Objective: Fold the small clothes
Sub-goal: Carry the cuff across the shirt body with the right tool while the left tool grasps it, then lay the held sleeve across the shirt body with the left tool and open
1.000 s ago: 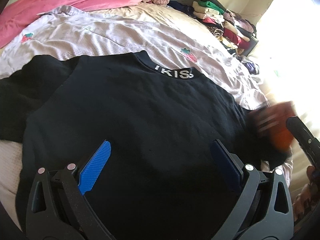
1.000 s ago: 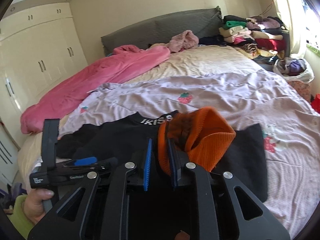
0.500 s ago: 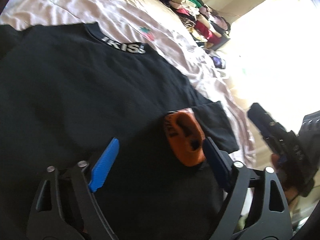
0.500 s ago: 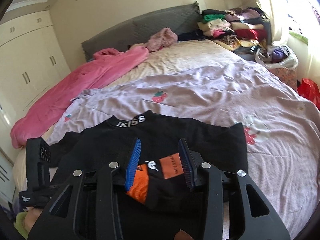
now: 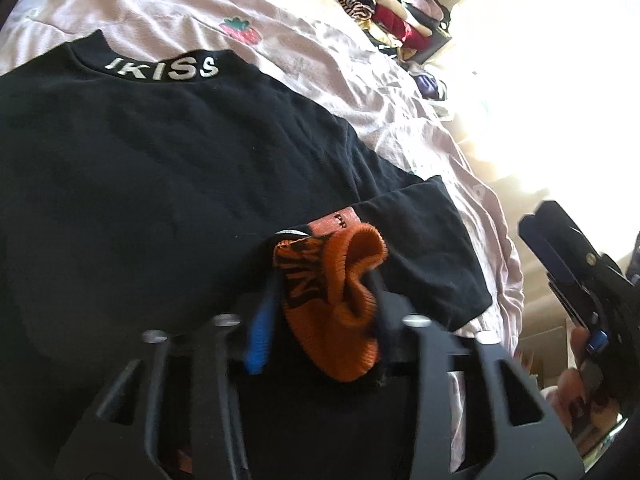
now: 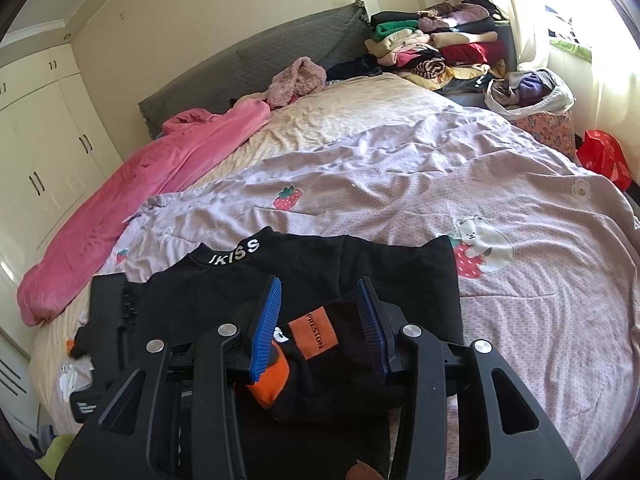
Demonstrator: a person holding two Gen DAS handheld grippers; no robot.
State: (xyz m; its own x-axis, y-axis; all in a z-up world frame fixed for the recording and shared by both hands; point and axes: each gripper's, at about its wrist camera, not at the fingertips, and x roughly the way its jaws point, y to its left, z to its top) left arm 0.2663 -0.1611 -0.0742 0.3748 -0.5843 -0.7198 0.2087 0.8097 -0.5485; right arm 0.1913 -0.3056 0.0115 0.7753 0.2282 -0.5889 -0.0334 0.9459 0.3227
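Note:
A black top (image 5: 168,168) with white collar lettering lies flat on the lilac bedspread (image 5: 320,52); it also shows in the right wrist view (image 6: 320,264). An orange and black sock (image 5: 336,292) lies on its right side. My left gripper (image 5: 320,316) is shut on the sock's orange cuff. My right gripper (image 6: 320,320) is open, its blue pads on either side of the sock's black part with the orange label (image 6: 316,336), without touching it.
A pink blanket (image 6: 140,192) lies along the bed's left side. Stacked folded clothes (image 6: 436,48) sit at the far right by the headboard. A bag of clothes (image 6: 528,92) and a red bag (image 6: 604,156) stand by the window. Wardrobes (image 6: 40,140) line the left wall.
My right gripper let go of the sock, laid it on the black top and opened. My left gripper swung right over the sock and closed on its orange cuff.

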